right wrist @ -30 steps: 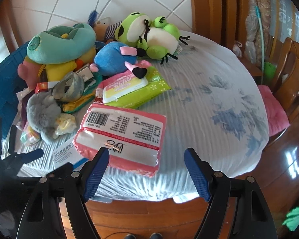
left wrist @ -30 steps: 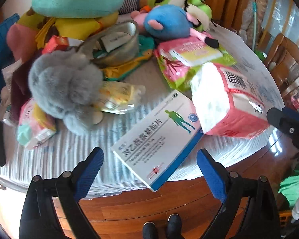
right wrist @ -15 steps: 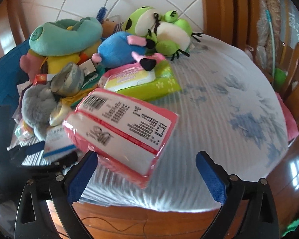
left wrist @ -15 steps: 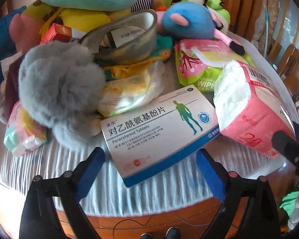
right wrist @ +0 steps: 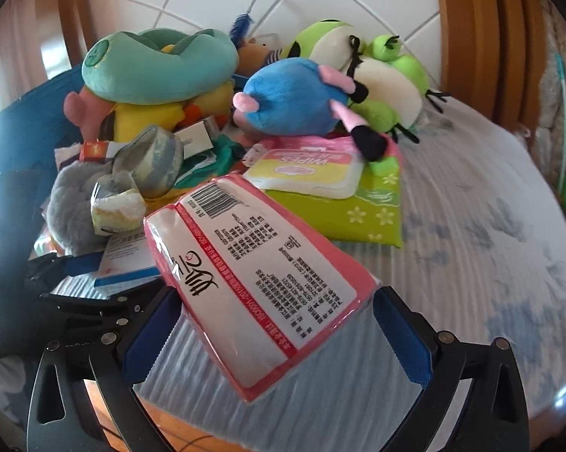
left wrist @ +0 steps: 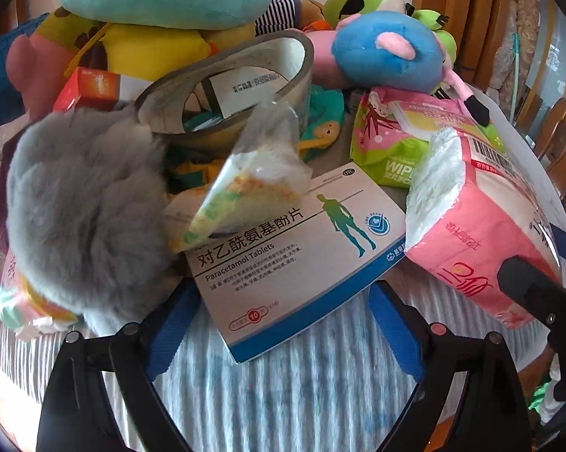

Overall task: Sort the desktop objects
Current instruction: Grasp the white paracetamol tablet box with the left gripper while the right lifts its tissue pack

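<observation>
A white and blue paracetamol tablet box point(left wrist: 294, 260) lies on the striped cloth, its near corner between the fingers of my open left gripper point(left wrist: 283, 324). A clear snack packet point(left wrist: 252, 188) leans on the box's far left corner. A pink tissue pack point(right wrist: 260, 282) lies tilted, its near end between the fingers of my open right gripper point(right wrist: 275, 339). The same tissue pack point(left wrist: 478, 233) sits right of the box in the left wrist view, with the right gripper's finger point(left wrist: 535, 297) against it. In the right wrist view, the left gripper point(right wrist: 75, 301) is at the lower left.
A grey plush point(left wrist: 83, 207), a tape roll point(left wrist: 226, 94), a green wipes pack point(right wrist: 331, 188), a blue plush point(right wrist: 290, 98), a teal plush point(right wrist: 154, 64) and frog plushes point(right wrist: 380, 86) crowd the table's back and left. Bare striped cloth point(right wrist: 490, 263) spreads to the right. Wooden chairs point(left wrist: 557, 139) stand beyond.
Both grippers moved forward over the table edge. The tablet box now reaches between the left fingers and the tissue pack between the right fingers. The snack packet tipped onto the box.
</observation>
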{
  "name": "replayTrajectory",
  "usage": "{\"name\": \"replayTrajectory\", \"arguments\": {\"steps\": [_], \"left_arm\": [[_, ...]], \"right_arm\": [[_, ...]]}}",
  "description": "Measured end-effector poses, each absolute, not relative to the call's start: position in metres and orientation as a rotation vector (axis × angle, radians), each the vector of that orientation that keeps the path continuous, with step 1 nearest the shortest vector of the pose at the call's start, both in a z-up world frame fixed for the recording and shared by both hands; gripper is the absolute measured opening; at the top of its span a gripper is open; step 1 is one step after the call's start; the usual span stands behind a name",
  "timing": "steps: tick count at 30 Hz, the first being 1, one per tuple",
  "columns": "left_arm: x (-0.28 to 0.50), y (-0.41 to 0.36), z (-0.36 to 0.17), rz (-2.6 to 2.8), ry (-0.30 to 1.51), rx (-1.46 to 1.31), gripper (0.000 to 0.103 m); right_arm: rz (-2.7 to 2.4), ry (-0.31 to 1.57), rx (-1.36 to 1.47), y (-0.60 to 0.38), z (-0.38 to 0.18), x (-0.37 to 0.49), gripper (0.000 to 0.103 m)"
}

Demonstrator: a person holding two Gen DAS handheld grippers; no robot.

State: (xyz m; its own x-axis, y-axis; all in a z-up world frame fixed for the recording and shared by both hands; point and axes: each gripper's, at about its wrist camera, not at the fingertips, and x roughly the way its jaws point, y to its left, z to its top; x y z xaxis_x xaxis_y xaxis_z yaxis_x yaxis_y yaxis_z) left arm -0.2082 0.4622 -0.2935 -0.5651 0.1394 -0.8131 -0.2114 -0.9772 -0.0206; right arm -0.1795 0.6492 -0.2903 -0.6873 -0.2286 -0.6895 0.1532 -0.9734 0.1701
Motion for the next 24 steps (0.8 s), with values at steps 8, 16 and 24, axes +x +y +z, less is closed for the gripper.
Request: {"name": "replayTrajectory", "arguments": {"steps": [8,16,24], "left_arm": [[-0.211,0.462,-0.287,2.614,0.124,-1.351,0.069],[-0.207,0.467,-0.280,2.579,0.145,-1.399,0.058],[-0.193,0.492,-0.274,2.460,0.201,-1.446,0.058]], "right_arm": [[-2.694,-0.181,1.141,0.652,-0.295,-0.191,0.098],[-2.723,-0.236,1.192,0.670,-0.289,-0.178,0.094],[-2.851,-0.273,1.338,0.710,-0.284,-0.160,0.094]]}}
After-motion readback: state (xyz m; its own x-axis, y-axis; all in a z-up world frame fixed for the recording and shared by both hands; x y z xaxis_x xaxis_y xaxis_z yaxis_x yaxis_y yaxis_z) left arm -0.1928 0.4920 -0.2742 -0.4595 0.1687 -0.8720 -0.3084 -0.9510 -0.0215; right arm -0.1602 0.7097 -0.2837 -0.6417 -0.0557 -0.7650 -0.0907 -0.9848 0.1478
